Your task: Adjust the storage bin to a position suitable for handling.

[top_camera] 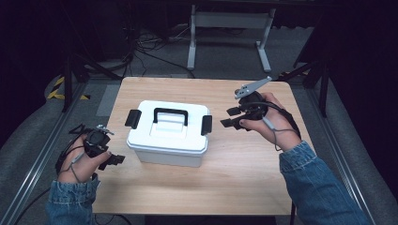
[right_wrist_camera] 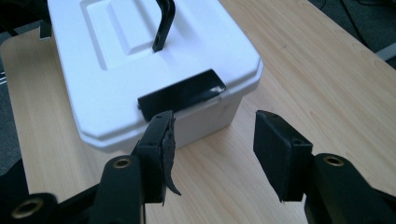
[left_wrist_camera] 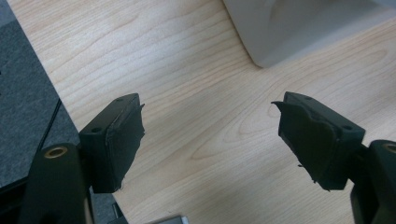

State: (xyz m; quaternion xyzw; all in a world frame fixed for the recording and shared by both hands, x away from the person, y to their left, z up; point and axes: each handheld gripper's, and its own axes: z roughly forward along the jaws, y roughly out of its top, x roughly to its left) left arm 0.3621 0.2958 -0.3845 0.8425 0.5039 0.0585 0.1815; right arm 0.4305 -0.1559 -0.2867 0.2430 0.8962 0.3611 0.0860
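White storage box (top_camera: pixel 168 133) sits closed at the middle of the table (top_camera: pixel 244 178), black carry handle (top_camera: pixel 170 115) upright on the lid, a black latch on each short end. Right gripper (top_camera: pixel 228 117) hovers just beside the right-end latch (top_camera: pixel 206 124), jaws spread wide, nothing between them; in the right gripper view the latch (right_wrist_camera: pixel 180 94) lies just ahead of the jaws, flap apparently flipped outward, though whether it is fully released cannot be told. Left gripper (top_camera: pixel 117 160) rests low at the table's left edge near the box's front-left corner, jaws also wide apart and empty, bare wood between them in the left gripper view. Left-end latch (top_camera: pixel 133 118) sits well apart from it. Risks: the box looks light and nothing pins it, so a one-sided push or pull on a latch would likely slide or rotate it. If one latch remains hooked, lifting the lid would tilt the whole box. The torn pad (right_wrist_camera: pixel 167 154) on the right gripper could slip off smooth plastic. A steep approach from the left might clip the box wall.
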